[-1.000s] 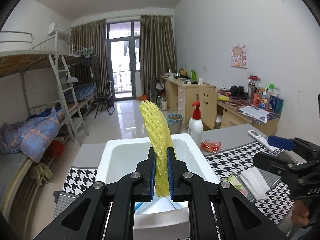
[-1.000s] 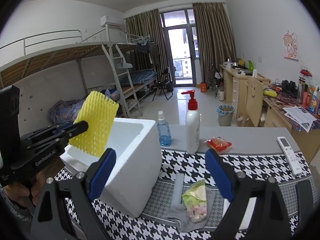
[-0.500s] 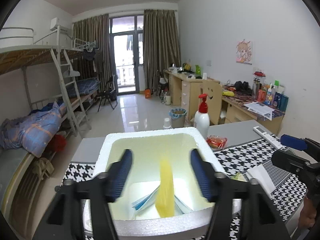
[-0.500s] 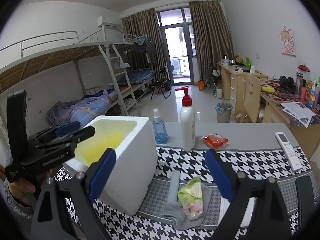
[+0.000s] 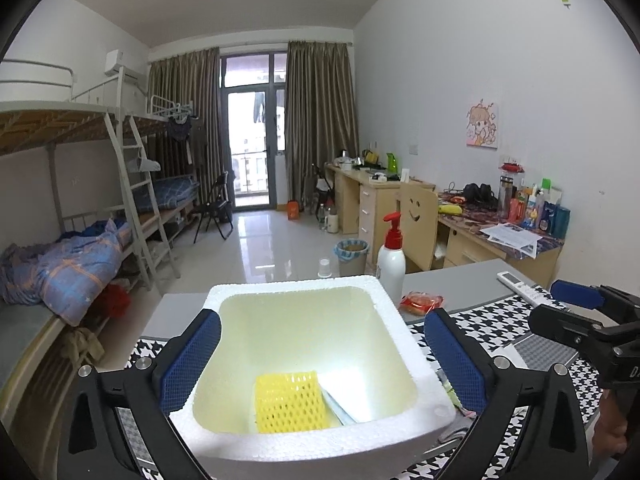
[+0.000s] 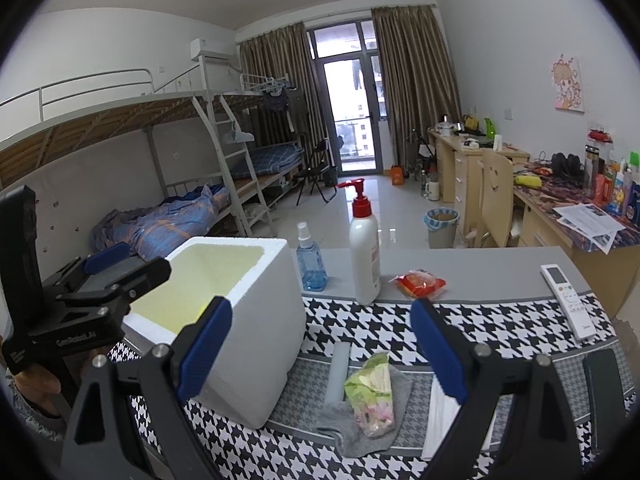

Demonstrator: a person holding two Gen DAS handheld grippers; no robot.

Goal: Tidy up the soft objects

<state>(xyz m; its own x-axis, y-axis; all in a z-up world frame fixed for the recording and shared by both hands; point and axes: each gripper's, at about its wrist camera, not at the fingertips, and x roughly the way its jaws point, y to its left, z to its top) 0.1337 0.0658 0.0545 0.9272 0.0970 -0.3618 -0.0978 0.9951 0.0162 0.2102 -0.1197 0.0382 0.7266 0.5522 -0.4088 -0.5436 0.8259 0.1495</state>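
Left gripper (image 5: 320,354): jaws opening wide, empty, over white square polystyrene box (image 5: 394,320).
Yellow foam net sleeve (image 5: 290,402): on box floor.
Right gripper (image 6: 322,346): jaws spread, empty, beside box.

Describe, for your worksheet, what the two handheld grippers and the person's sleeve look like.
Both the left gripper and the right gripper have matte black angular arms with silver bolts and two fingers faced with dimpled blue pads. The left gripper's body carries white lettering, seen from the right wrist. A grey knitted sleeve shows at that wrist.
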